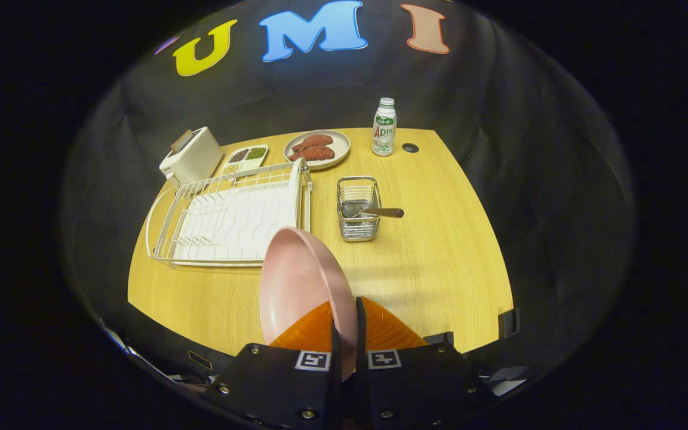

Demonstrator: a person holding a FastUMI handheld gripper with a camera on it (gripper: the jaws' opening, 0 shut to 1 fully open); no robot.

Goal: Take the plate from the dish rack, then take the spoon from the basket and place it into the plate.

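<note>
Pink plate [299,280], orange fingers [311,331], white dish rack [230,218].

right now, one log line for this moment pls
gripper: shut on pink plate | plate: edge-on, lifted, out of dish rack | spoon: in basket | next: set plate down, fetch spoon

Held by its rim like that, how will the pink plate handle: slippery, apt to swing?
The gripper is shut on the pink plate, which stands on edge. Its glossy surface suggests it may slip between the orange fingers. Most of it sits ahead of the grip, so it could pivot. It looks rigid, probably breakable if dropped on the table.
</note>
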